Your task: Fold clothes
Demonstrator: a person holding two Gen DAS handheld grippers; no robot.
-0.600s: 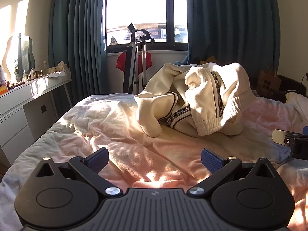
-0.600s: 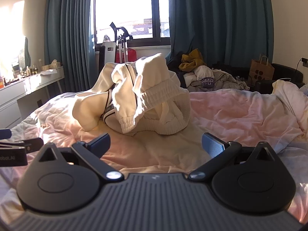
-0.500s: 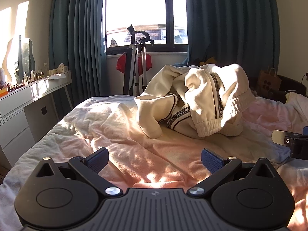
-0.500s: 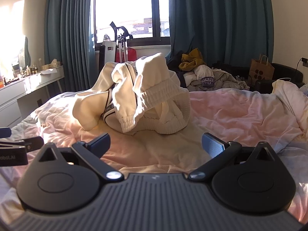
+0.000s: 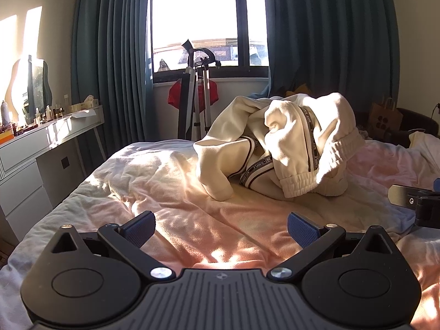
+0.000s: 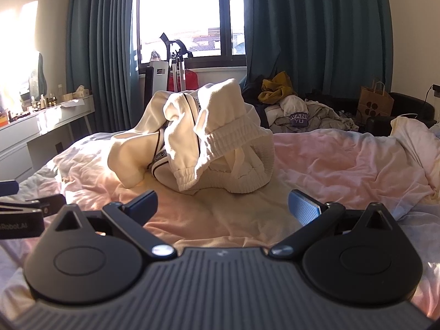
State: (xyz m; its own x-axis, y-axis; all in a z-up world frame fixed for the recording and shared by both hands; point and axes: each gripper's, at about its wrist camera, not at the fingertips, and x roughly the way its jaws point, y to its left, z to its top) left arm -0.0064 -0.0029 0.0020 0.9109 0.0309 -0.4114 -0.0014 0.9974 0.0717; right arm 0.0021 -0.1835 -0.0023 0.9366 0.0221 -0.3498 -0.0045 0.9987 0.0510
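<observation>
Cream sweatpants (image 5: 277, 145) with a lettered side stripe lie crumpled in a heap on the bed (image 5: 154, 192), also seen as sweatpants (image 6: 198, 140) in the right wrist view. My left gripper (image 5: 221, 224) hovers open over the sheet, well short of the heap, with nothing between its blue pads. My right gripper (image 6: 222, 205) is open too, closer to the heap's ribbed waistband and empty. Each gripper's side shows at the edge of the other's view.
The bed (image 6: 343, 159) carries a rumpled pink-white sheet. A white dresser (image 5: 41, 151) with bottles stands at the left. A tripod stand (image 5: 196, 93) and dark curtains are by the window. A pile of clothes (image 6: 297, 110) and a paper bag (image 6: 375, 101) lie beyond the bed.
</observation>
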